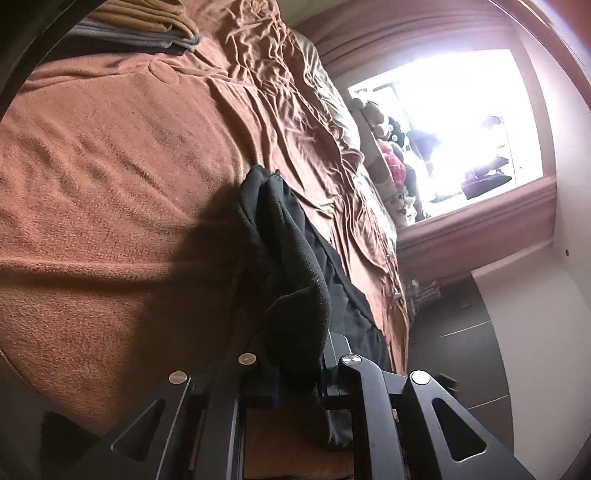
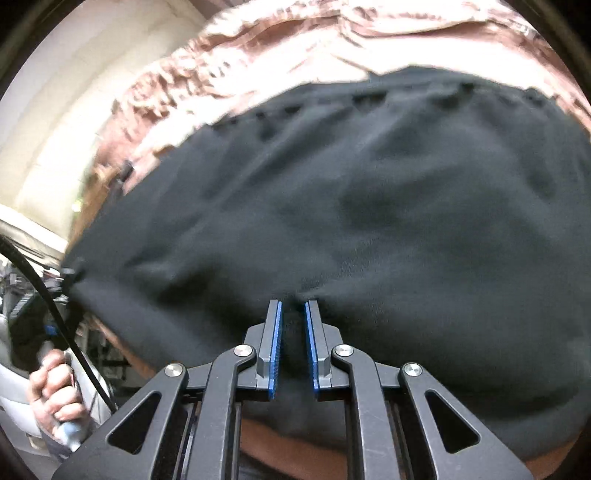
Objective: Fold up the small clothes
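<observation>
A black garment (image 2: 369,206) lies spread over the brown bed cover (image 2: 258,55) and fills most of the right wrist view. My right gripper (image 2: 293,306) is shut on a pinch of its near edge; black cloth sits between the blue pads (image 2: 276,343). In the left wrist view my left gripper (image 1: 295,369) is shut on a bunched corner of the same black garment (image 1: 288,258) and holds it lifted above the brown blanket (image 1: 110,184). The left fingertips are hidden by the cloth.
A stack of folded clothes (image 1: 147,26), tan over grey, lies at the far end of the bed. A bright window (image 1: 461,129) with stuffed toys (image 1: 391,155) on its sill is beside the bed. A hand (image 2: 55,391) holding the other gripper's handle shows at lower left.
</observation>
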Action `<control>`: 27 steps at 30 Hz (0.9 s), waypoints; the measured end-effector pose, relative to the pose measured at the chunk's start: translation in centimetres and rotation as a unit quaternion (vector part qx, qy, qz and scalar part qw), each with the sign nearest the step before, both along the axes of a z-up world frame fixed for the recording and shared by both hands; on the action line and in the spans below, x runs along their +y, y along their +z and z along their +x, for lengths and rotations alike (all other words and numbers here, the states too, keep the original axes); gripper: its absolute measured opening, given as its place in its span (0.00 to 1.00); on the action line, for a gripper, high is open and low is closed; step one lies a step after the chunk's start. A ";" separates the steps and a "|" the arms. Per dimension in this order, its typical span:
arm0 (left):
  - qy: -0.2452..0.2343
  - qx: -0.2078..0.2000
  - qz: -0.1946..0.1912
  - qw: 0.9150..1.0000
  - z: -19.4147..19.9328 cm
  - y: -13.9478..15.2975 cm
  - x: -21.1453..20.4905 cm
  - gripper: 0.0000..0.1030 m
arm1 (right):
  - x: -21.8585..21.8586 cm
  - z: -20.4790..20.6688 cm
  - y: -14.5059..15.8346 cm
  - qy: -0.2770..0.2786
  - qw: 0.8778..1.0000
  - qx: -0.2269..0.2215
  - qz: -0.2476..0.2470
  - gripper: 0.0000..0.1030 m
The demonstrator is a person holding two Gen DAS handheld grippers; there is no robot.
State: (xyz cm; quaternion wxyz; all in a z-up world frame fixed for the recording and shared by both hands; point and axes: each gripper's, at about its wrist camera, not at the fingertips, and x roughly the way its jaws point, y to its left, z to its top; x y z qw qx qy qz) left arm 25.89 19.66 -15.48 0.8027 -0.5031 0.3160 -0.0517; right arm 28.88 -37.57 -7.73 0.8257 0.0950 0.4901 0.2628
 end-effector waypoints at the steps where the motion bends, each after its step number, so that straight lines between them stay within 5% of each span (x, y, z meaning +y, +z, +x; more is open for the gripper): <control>1: 0.000 0.000 -0.001 1.000 0.0 0.0 0.0 0.14 | 0.4 0.3 -0.4 0.000 1.000 0.007 0.002 0.09; 13: 0.006 -0.009 -0.028 1.000 0.0 0.2 0.1 0.14 | 0.4 2.6 1.2 -0.011 1.000 0.001 0.020 0.09; 27: 0.050 0.032 -0.080 0.995 -1.0 -2.7 1.2 0.14 | 2.9 7.5 1.3 -0.050 0.998 -0.014 -0.022 0.09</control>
